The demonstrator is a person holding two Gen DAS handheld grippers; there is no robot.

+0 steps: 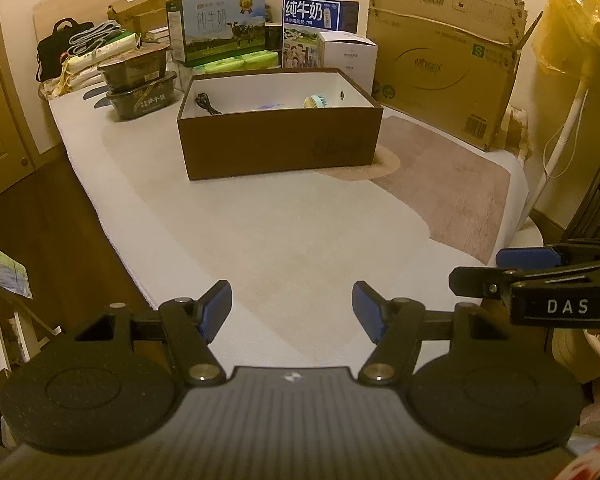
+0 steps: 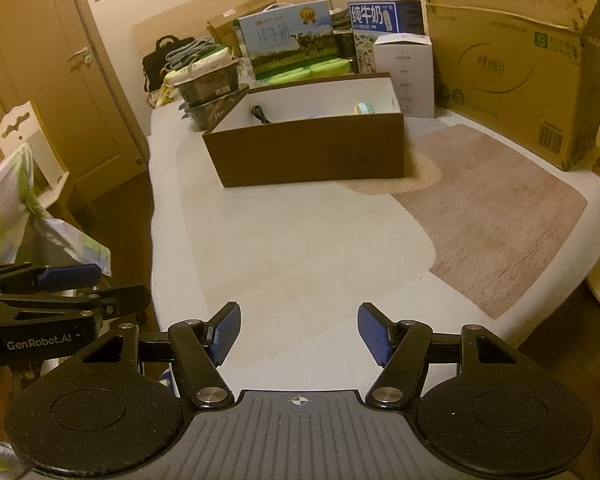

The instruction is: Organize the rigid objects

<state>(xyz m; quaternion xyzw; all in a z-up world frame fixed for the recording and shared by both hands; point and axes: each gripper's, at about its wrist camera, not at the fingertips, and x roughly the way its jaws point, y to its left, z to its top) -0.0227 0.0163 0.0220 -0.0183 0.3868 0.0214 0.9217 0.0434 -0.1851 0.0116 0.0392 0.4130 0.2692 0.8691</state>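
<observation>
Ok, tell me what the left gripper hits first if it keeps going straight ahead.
Probably the bare mattress cover: the open, empty left gripper points down at it, well short of the brown box.

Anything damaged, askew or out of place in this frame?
The large cardboard carton at the back right has torn, ragged top flaps. The open brown box sits slightly skewed on the bed. Both grippers are open and empty.

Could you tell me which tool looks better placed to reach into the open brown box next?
Slightly the right tool: from it the box sits almost straight ahead. The left tool is also open and empty, a similar distance back, so the edge is small.
</observation>
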